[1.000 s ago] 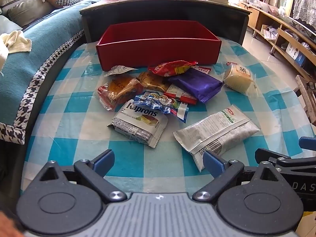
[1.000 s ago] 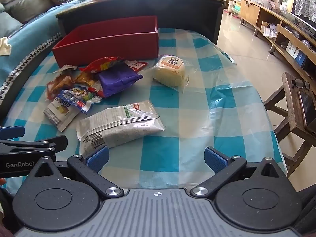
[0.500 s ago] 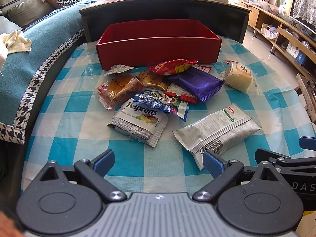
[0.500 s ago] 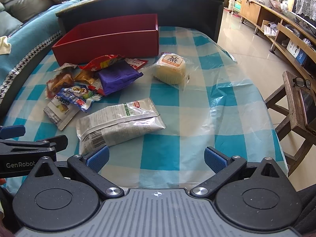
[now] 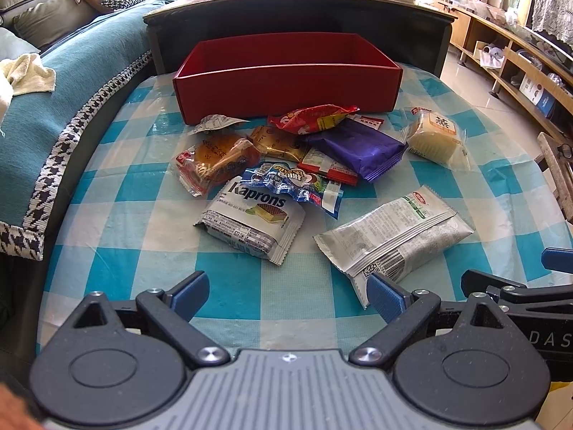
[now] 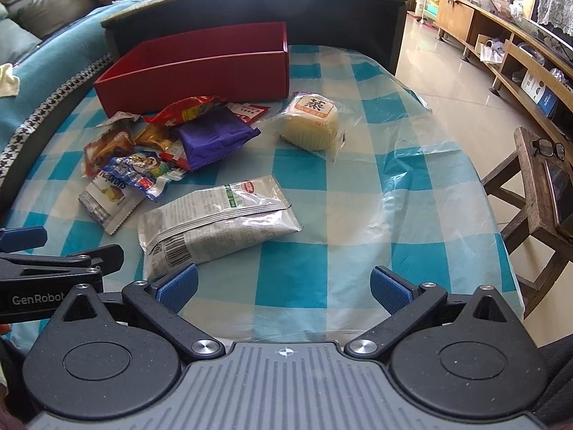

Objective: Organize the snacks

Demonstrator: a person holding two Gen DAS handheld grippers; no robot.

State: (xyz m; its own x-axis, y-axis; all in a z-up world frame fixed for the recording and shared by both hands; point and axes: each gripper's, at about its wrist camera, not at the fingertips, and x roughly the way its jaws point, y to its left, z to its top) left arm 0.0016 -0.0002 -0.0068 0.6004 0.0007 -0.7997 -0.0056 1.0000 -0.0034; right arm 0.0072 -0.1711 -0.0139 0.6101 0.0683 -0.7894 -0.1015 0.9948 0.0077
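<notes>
An empty red box stands at the far side of the checked table. Before it lies a heap of snacks: a purple pack, a red bag, an orange bun pack, a Kaprons wafer and a blue wrapper. A yellow cake lies apart at the right. A silver pack lies nearest. My left gripper is open and empty, near the silver pack's corner. My right gripper is open and empty, its left finger by that pack.
A blue sofa runs along the left of the table. A dark cabinet stands behind the box. A wooden stool with glasses on it stands off the table's right edge. Bare checked cloth lies at the right.
Both grippers have moved slightly forward toward the snacks. Nothing was taken hold of and the snacks have not moved.
</notes>
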